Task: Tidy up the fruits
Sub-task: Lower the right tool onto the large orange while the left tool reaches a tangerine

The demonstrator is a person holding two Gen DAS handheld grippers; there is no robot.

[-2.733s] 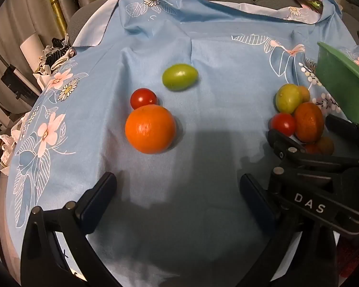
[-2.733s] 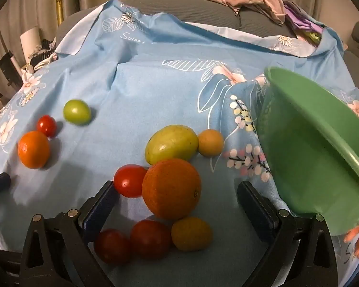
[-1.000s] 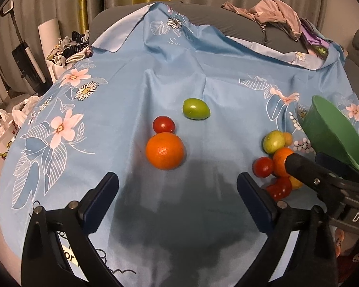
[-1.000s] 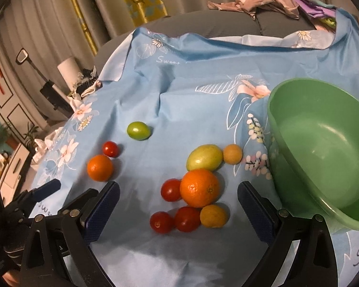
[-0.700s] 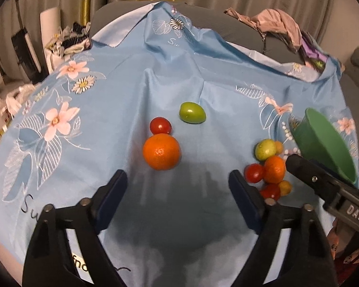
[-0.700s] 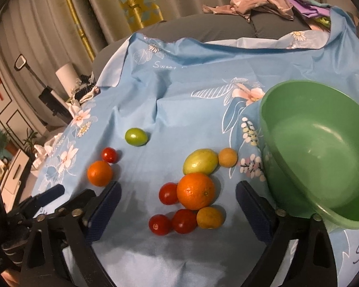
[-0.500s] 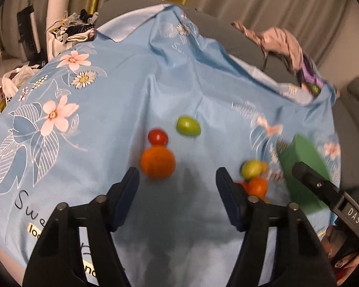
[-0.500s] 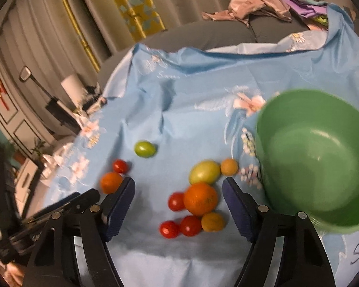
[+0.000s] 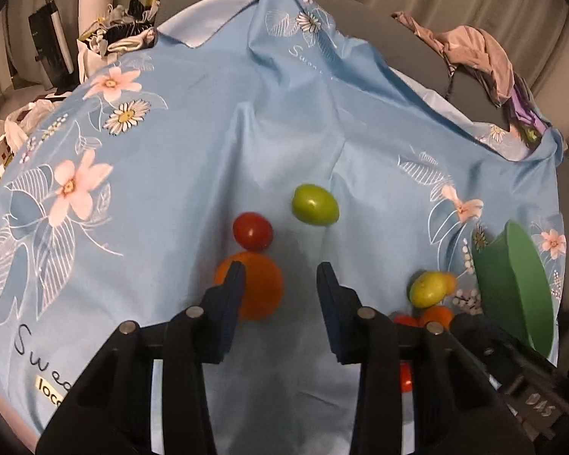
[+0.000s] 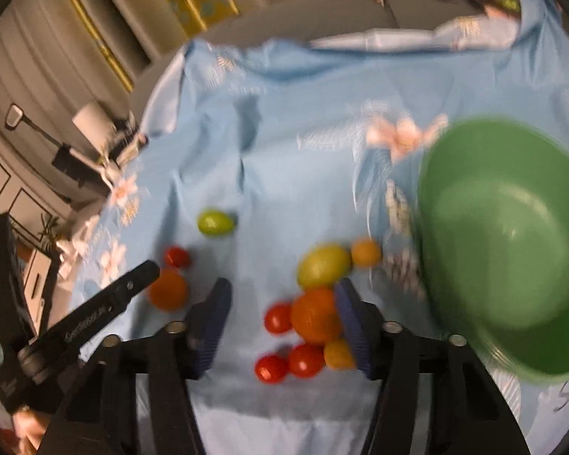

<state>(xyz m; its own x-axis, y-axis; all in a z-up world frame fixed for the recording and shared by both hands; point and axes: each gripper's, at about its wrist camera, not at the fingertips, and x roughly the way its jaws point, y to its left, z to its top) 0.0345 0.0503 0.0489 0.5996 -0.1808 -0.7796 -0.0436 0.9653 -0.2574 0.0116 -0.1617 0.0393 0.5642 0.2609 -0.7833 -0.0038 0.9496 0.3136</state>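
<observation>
A: Left wrist view. The left gripper (image 9: 280, 280) has just been narrowing its jaws; nothing sits between the pads and they press on nothing, a gap left between them. Its left finger covers part of the big orange (image 9: 260, 288). A red tomato (image 9: 253, 231) touches the orange's far side; a green tomato (image 9: 315, 204) lies apart, mid-cloth.

B: And toward the blue floral cloth's (image 9: 170, 189) right edge?

A: A yellow-green fruit (image 9: 428, 287), with orange and red bits below it cut off by black gripper parts. The green bowl (image 9: 519, 288) shows edge-on only.

B: Right wrist view?

A: Blurred. The right gripper (image 10: 282, 295) has also just been closing, half spread, gripping nothing. Its right finger overlaps the fruit cluster's orange (image 10: 315, 316); whether it touches, I cannot tell. Red tomatoes (image 10: 278, 318) and small orange fruits crowd around. Bowl at the cloth's right edge, its lower right rim cut off.
</observation>
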